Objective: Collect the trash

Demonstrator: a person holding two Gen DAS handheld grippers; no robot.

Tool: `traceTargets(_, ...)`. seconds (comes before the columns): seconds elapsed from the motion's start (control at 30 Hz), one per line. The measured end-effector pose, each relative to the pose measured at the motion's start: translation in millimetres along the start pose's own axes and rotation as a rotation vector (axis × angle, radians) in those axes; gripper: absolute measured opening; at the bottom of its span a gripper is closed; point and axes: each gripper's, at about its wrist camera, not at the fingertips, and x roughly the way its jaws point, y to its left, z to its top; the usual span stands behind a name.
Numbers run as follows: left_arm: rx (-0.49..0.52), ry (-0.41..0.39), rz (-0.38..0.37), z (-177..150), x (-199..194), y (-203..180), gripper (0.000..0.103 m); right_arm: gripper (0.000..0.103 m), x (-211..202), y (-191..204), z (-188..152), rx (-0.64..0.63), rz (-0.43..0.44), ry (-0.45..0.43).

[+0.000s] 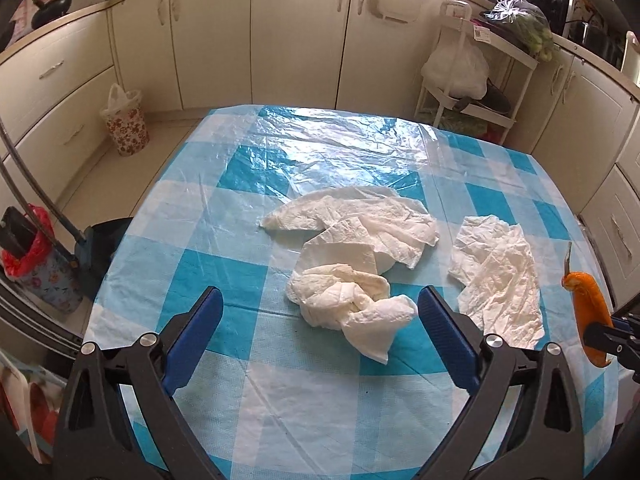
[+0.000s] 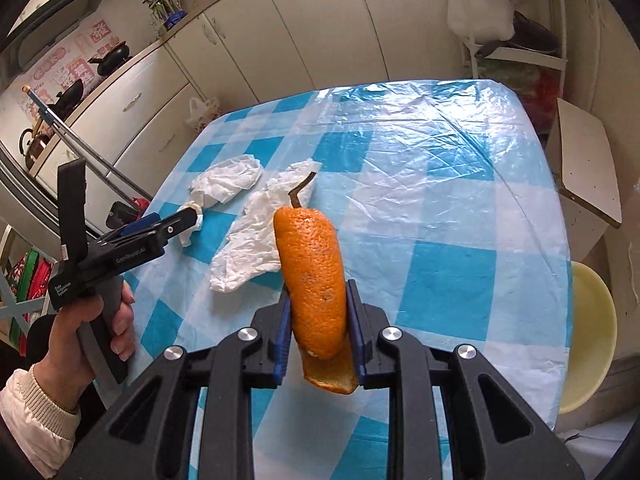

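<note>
Your right gripper (image 2: 320, 300) pinches the peel (image 2: 314, 280) above the table (image 2: 460, 208). Left gripper (image 1: 320, 308) gapes around the nearest tissue (image 1: 348, 300); lower, close fully, then lift.

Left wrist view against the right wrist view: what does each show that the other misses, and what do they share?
Only the left wrist view shows the left gripper open, its jaws either side of a crumpled tissue, and a floral bin on the floor. Only the right wrist view shows the hand holding that gripper and a yellow stool. Both show the orange peel clamped in the right gripper, tissues, and the checked tablecloth.
</note>
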Motion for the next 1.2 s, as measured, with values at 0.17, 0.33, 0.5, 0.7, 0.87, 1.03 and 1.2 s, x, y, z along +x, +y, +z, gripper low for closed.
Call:
traceTargets(0.17, 0.027, -0.013, 0.019, -4, -5, -7, 0.095, 0.025, 0, -4, -1, 0.0, -0.032, 0.003)
traceTargets(0.33, 0.039, 0.03, -0.046, -5, 2, -10, 0.062, 0.026, 2, -6, -2, 0.004, -0.042, 0.018)
traceTargets(0.5, 0.042, 0.033, -0.076, -13, -3, -8, 0.035, 0.026, 3, -10, -4, 0.006, -0.045, 0.028)
traceTargets(0.7, 0.016, 0.048, -0.108, -30, -17, -1, 0.009, 0.026, -1, -8, -5, -0.008, -0.059, 0.016)
traceTargets(0.87, 0.032, 0.039, -0.12, -42, -34, -4, 0.005, 0.029, -2, -7, -8, -0.012, -0.07, 0.015)
traceTargets(1.03, 0.037, 0.061, -0.116, -49, -39, -5, 0.006, 0.043, -5, -7, -8, -0.002, -0.071, 0.002)
traceTargets(1.2, 0.009, 0.023, -0.059, -42, -40, 1, 0.055, 0.046, -2, -5, -11, -0.004, -0.077, 0.016)
